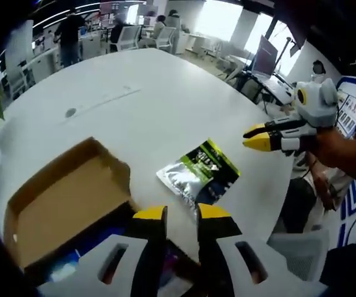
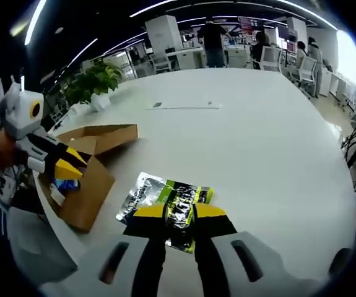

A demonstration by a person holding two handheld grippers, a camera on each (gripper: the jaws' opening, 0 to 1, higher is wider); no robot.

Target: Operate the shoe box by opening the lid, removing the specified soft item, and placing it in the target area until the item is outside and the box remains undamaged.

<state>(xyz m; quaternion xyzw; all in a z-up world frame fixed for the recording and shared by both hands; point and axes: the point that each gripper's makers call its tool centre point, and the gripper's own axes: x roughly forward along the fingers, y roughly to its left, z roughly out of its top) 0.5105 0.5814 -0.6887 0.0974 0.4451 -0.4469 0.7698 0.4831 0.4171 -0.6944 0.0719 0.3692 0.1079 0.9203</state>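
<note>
A: Left gripper view first: the shoe box (image 1: 66, 204) sits open near the table's (image 1: 134, 105) edge, lid flap thrown back, and the left gripper (image 1: 181, 213) hovers over its corner, jaws a narrow gap apart, nothing between them.

B: And the soft item, a silver and green packet (image 1: 197, 172), is out, flat on the table just beside the box.

A: Over at the far edge the right gripper (image 1: 255, 137) comes in, yellow tips nearly together, empty.

B: Right gripper view gives what that one hides: the right gripper (image 2: 181, 211) hangs directly above the packet (image 2: 165, 201), jaws slightly parted, not gripping it.

A: The left gripper (image 2: 69, 164) shows side-on over the box (image 2: 88, 176), with blue contents (image 2: 63, 184) inside.

B: A potted plant (image 2: 94, 80) stands at the table's (image 2: 246, 136) far edge.
</note>
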